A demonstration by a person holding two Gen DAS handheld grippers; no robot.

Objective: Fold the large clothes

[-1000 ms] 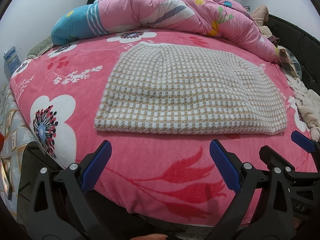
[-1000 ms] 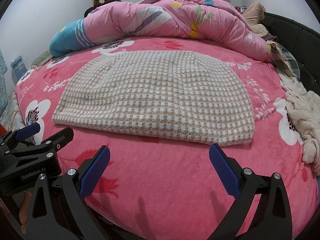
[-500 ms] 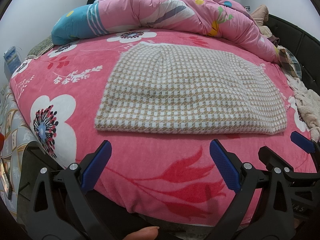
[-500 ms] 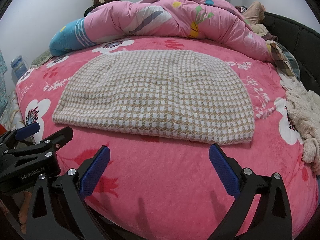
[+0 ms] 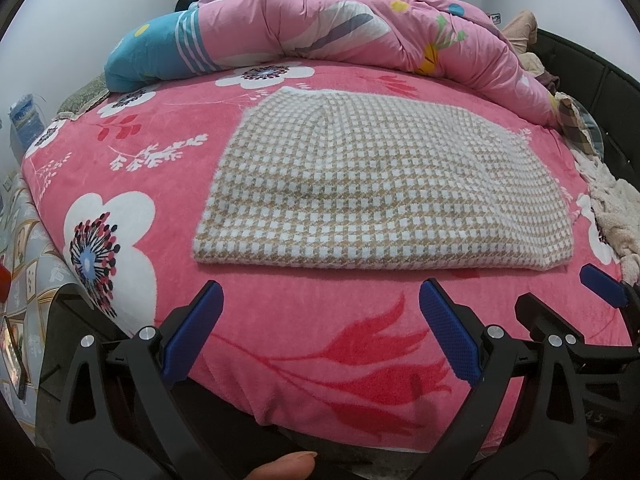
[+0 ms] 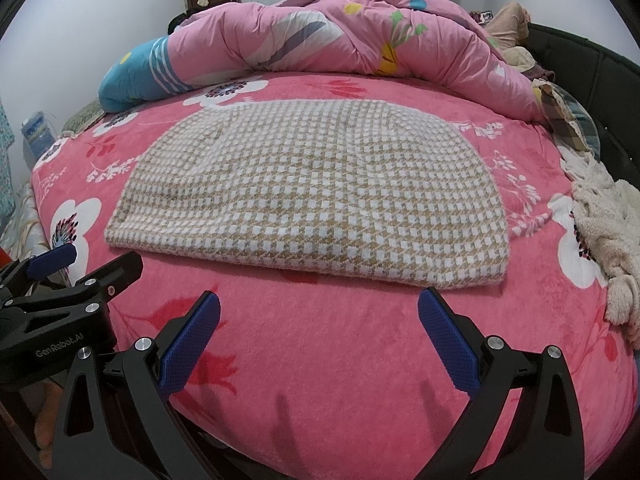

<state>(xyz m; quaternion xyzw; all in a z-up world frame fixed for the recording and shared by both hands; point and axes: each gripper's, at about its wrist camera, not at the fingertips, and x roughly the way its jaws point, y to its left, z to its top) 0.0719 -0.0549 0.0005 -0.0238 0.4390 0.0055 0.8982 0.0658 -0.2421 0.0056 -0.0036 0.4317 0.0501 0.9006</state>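
Houndstooth garment (image 5: 376,184) lies folded flat, beige-and-white, at twelve o'clock on the pink floral bedspread (image 5: 120,168). Left gripper (image 5: 320,332) and right gripper (image 6: 320,332) both gape, empty.

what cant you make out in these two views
- Houndstooth garment: layers under its top face hidden by its own fold, both views.
- Bed's near edge: cut off by the left gripper and right gripper.
- Bed's head end: hidden by the pink duvet.

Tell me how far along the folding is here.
Looks done or nearly: the checked garment lies flat as a neat folded rectangle on the pink bedsheet. In hand: nothing; left gripper and right gripper are open, short of its near edge. Left: possibly another fold.
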